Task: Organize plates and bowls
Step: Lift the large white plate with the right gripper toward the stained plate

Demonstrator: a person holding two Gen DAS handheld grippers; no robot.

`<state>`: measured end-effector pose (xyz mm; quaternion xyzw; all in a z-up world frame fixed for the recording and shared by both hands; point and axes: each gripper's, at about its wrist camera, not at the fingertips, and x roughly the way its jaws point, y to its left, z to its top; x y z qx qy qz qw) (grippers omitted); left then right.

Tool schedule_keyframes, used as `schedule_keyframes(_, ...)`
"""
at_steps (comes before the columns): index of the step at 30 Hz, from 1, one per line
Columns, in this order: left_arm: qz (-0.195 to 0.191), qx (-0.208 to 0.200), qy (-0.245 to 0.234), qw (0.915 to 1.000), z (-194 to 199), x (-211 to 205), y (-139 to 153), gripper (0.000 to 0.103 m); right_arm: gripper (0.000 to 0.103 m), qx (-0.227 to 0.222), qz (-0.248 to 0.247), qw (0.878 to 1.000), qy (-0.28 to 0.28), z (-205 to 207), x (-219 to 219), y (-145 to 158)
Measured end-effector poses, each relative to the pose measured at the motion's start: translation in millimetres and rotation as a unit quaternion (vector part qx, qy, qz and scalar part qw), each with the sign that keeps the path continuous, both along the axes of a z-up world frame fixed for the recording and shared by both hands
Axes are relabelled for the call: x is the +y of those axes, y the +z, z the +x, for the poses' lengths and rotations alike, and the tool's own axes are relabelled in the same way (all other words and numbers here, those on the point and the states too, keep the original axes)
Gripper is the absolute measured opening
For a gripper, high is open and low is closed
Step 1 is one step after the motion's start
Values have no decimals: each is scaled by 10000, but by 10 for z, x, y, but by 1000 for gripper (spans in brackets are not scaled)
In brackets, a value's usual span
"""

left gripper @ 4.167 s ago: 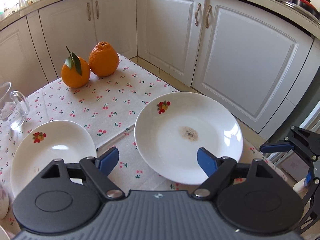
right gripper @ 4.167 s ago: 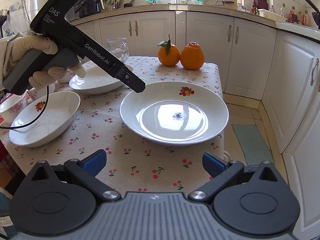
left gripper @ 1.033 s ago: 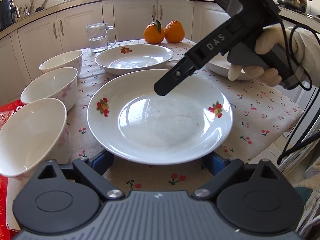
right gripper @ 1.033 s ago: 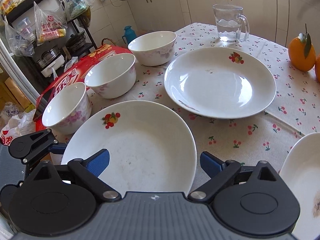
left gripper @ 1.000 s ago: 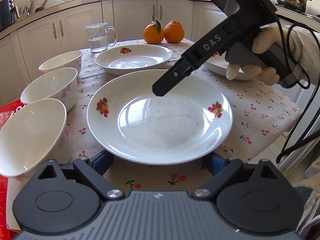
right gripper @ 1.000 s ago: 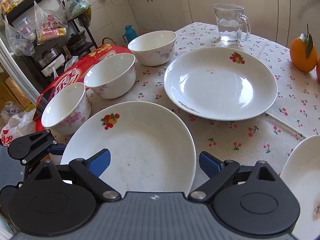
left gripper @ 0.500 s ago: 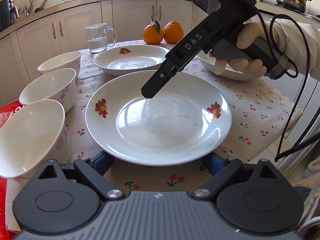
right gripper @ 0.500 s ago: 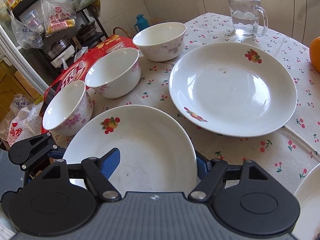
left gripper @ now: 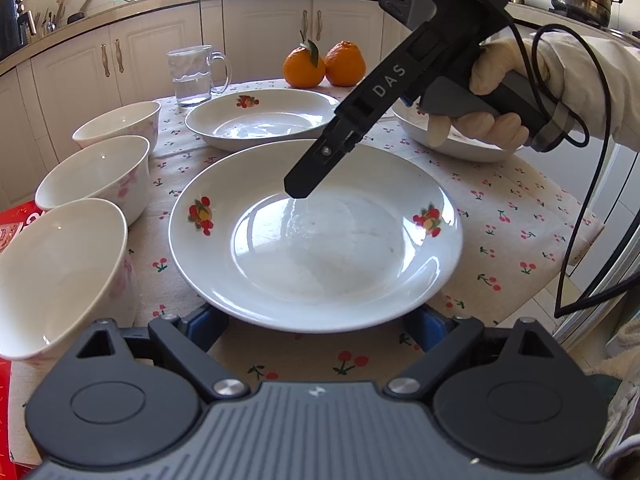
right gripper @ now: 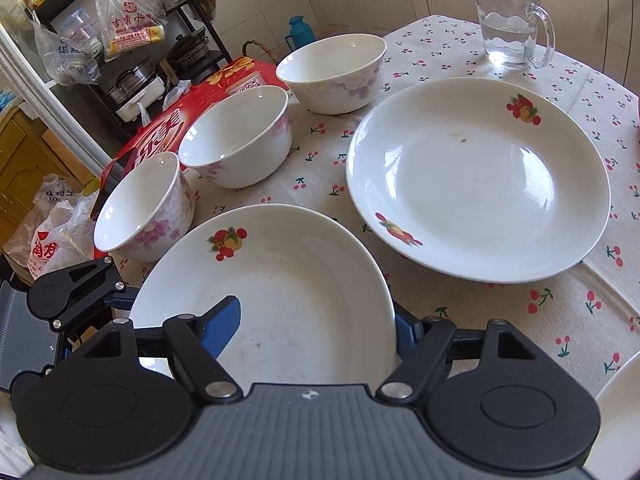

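A white plate with fruit prints (left gripper: 316, 236) lies at the table's near edge; in the right wrist view this plate (right gripper: 280, 280) fills the foreground. My right gripper (right gripper: 314, 324) is shut across its flared rim. One of its blue fingers (right gripper: 222, 324) lies inside the plate and the other sits against the rim's outside. Seen from the left wrist, a gloved hand (left gripper: 492, 92) holds it slanting down into the plate. My left gripper (left gripper: 316, 328) stands open, its tips tucked under the plate's near rim. Three white bowls (right gripper: 236, 136) line the left side.
A second plate (right gripper: 480, 176) lies behind the first, and a third plate (left gripper: 460, 144) sits behind the gloved hand. A glass mug of water (left gripper: 196, 76) and two oranges (left gripper: 324, 64) stand at the back. A red box (right gripper: 160, 132) lies beside the bowls.
The right gripper's jaws have narrowed onto the front plate's rim, one finger moving into the plate. It has tipped further down over the plate. The left gripper has stayed put.
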<state>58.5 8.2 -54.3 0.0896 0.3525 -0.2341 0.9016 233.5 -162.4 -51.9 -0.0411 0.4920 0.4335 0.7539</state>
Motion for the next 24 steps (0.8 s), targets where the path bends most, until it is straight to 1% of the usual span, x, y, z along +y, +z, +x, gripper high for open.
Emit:
schedule_keyframes(6, 20, 16, -113, 9999, 2, 9, 10, 91, 81, -26, -11, 10000, -69, -42, -30, 8)
schedule_keyframes(10, 100, -4, -178, 9998, 3, -16, 30, 89, 81, -47, -1, 9999, -124, -85, -68, 30)
schedule_keyframes(24, 261, -5, -551, 9981, -26, -153, 135, 89, 81, -136, 78, 9992, -362, -270, -295, 148)
